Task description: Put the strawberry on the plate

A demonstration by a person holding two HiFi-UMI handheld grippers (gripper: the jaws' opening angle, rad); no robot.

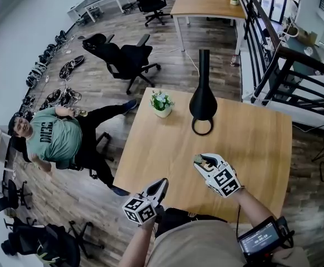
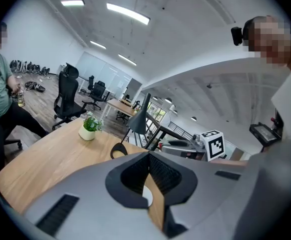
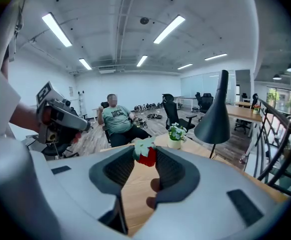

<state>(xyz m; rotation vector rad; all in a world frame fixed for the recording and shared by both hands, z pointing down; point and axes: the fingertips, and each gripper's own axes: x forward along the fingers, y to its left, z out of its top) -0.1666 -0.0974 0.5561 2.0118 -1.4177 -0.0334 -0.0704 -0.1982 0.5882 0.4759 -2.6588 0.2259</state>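
My right gripper (image 3: 144, 153) clamped on strawberry (image 3: 147, 157), pinched at tips across red flanks, leaf cap up, held off table on near side of lamp (image 3: 213, 115). Judge it light, soft, bruisable, slick: gentle squeeze only. My left gripper (image 2: 148, 156) closed, empty. No plate in sight.

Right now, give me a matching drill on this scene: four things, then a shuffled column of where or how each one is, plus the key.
Things
1. strawberry
2. lamp
3. potted plant
4. left gripper

Place or state
A. white pot, near the far left corner of the table
B. jaws together, nothing in them
C. pinched between the jaws of the right gripper, held clear of the table
D. black, standing on the table's far half

Pairs: 1-C, 2-D, 3-A, 4-B
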